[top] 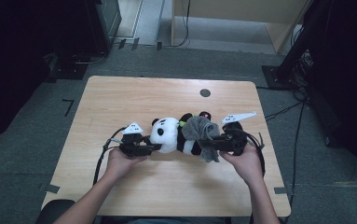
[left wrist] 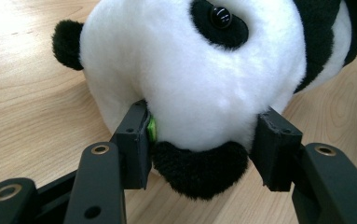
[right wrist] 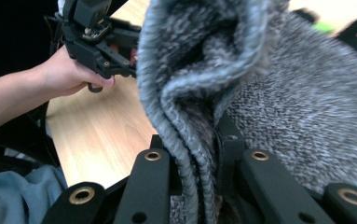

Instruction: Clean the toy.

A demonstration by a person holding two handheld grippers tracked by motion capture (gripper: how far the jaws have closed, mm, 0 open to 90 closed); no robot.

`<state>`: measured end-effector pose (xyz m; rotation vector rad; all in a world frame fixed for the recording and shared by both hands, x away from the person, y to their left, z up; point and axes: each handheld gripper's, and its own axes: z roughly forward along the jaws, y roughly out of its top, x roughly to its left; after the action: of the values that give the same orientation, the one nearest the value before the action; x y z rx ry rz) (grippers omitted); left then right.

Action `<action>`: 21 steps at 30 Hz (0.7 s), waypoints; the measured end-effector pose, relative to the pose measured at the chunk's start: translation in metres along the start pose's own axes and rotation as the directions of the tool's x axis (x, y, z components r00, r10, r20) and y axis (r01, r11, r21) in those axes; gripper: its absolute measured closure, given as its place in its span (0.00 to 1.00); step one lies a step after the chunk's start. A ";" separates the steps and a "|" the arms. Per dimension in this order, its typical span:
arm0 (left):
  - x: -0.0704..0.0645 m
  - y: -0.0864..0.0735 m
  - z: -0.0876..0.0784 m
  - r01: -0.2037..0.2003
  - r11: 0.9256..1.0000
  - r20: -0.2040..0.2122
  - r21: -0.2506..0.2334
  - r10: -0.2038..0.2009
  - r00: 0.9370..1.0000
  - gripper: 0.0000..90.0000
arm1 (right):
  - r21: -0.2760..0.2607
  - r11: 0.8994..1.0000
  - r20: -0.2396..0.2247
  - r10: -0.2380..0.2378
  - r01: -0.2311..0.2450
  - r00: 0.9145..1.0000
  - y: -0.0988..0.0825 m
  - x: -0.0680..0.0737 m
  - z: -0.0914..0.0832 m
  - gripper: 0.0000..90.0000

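Where the panda (top: 171, 135) lies on its side near the middle of the counter (top: 120, 98), I note its white head toward my left and its black-and-white body running off to the right. Grey knit cloth (top: 203, 130) sits bunched over the toy's rear end, part draped on top, part hanging down toward the counter's near edge.

Left hand-held gripper (top: 154, 147): jaws part-way apart and pressed into the panda's head from either side. Through the left gripper view I see the plush (left wrist: 199, 84) bulging between the two pads, a black ear (left wrist: 199, 170) low between them, a second ear (left wrist: 67, 44) up at the left, one glossy eye (left wrist: 220, 16) at the top. A small green patch (left wrist: 152, 128) shows at the inner face of the left pad.

Right hand-held gripper (top: 207, 143): jaws drawn narrow, pinching a fold of the cloth. From the right gripper view, the ribbed edge (right wrist: 185, 140) runs down between the jaws, doubled over, with the looser knit spreading off to the right. That view is somewhat blurred.

Farther out: a dark round hole (top: 205, 92) in the counter near its far edge, grey carpet (top: 36, 140) around.
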<state>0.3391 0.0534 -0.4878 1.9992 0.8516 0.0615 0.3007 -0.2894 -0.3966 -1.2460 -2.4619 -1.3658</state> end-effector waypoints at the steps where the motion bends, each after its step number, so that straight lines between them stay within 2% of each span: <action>1: 0.000 0.000 0.000 -0.003 1.000 -0.001 0.000 0.003 1.000 0.51 | -0.005 1.000 0.002 0.005 -0.005 1.000 -0.001 -0.002 0.002 0.88; 4: -0.001 0.000 0.001 -0.017 1.000 -0.005 -0.001 0.017 1.000 0.51 | -0.022 1.000 0.017 0.021 -0.021 1.000 -0.006 -0.009 0.002 0.89; 9: -0.002 0.000 0.001 -0.029 1.000 -0.011 0.004 0.029 1.000 0.51 | -0.047 0.997 0.108 0.059 -0.055 0.992 -0.014 -0.019 -0.008 0.89; 13: -0.003 0.000 0.001 -0.035 0.999 -0.011 0.009 0.035 0.999 0.51 | -0.072 0.994 0.090 0.087 -0.081 0.992 -0.023 -0.024 -0.012 0.89; 15: -0.002 0.000 0.001 -0.031 0.999 -0.010 0.008 0.031 0.999 0.51 | -0.074 0.993 0.101 0.096 -0.088 0.990 -0.025 -0.025 -0.012 0.89; 17: -0.002 0.000 0.001 -0.029 1.000 -0.010 0.009 0.029 1.000 0.51 | -0.069 0.994 0.143 0.099 -0.090 0.985 -0.026 -0.028 -0.013 0.88; 19: -0.001 0.000 0.001 -0.019 1.000 -0.007 0.007 0.019 1.000 0.51 | -0.038 0.993 0.186 0.116 -0.111 0.976 -0.029 -0.033 -0.012 0.88; 21: 0.000 0.000 0.001 -0.017 1.000 -0.005 0.006 0.017 1.000 0.51 | -0.012 0.991 0.192 0.134 -0.134 0.972 -0.033 -0.040 -0.009 0.88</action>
<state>0.3390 0.0526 -0.4883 2.0133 0.8390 0.0741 0.3028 -0.3301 -0.4303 -1.5820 -2.4432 -1.2654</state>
